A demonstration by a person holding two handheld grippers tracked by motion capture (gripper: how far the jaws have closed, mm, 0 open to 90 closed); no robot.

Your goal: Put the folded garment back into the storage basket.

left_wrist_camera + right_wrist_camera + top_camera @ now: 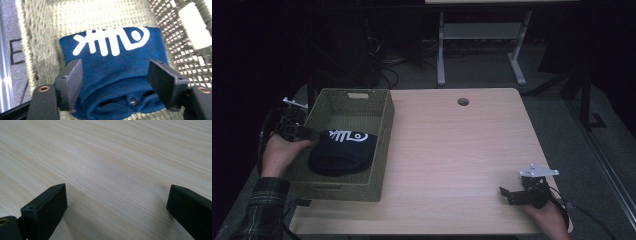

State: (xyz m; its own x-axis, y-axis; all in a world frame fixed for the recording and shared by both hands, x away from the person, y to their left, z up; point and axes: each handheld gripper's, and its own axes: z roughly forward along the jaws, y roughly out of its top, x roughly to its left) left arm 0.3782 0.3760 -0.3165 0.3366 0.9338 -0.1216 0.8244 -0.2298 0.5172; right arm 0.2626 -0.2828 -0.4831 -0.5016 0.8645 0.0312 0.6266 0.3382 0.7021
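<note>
Folded navy garment point(343, 152) lay inside the woven basket point(384, 135), toward its near end. Left gripper point(115, 77) stood released, jaws spread astride the cloth without pinching. Right gripper point(512, 196) sat unclenched on table point(452, 150), well apart from basket. Fabric judged soft, light, floppy; best pinched at the thick folded edge.

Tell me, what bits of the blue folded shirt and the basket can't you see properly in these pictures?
- Folded blue shirt: in the left gripper view its near edge is cut off by the bottom of the picture, with the left gripper open around it.
- Shirt's fish-bone print: small in the high view.
- Basket: its near inner wall is hidden behind its own rim in the high view; its weave is blurred in the left gripper view.
</note>
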